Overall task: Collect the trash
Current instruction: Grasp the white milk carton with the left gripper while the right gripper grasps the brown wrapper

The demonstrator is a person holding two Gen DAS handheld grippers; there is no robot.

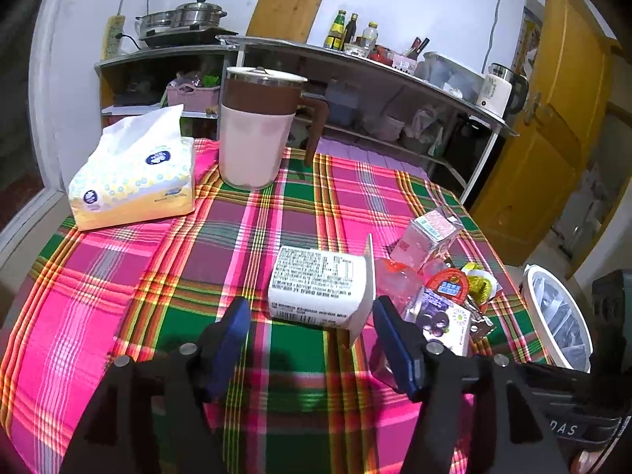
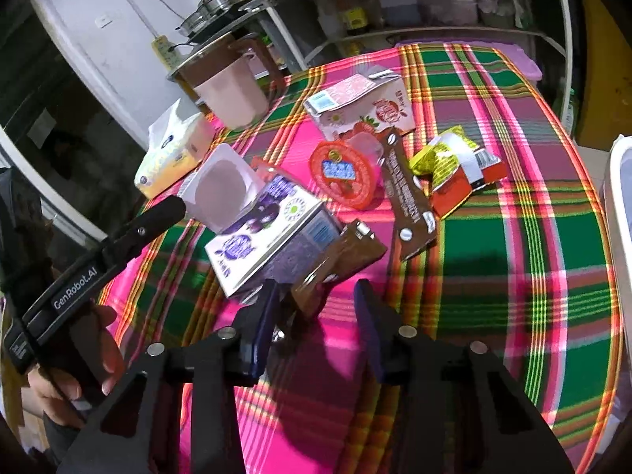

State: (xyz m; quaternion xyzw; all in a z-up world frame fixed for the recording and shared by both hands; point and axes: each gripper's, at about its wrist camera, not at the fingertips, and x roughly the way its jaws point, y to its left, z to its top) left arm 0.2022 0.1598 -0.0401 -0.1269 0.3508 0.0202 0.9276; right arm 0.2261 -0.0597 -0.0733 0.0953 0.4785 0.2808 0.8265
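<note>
Trash lies heaped on the plaid tablecloth [image 1: 166, 260] ahead of you: your left gripper [image 1: 310, 330] hangs spread apart before the white tub [image 1: 316, 286], your right gripper [image 2: 316, 308] gapes around a brown wrapper [image 2: 339, 256], beyond them a purple carton [image 2: 268, 237], a red-lidded cup [image 2: 341, 175], a pink carton [image 2: 359, 104].

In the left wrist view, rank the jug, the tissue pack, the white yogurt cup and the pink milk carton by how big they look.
1. Tissue pack and jug: too close to rank.
2. White yogurt cup, nearer the camera, which may flatter it.
3. Pink milk carton.
</note>
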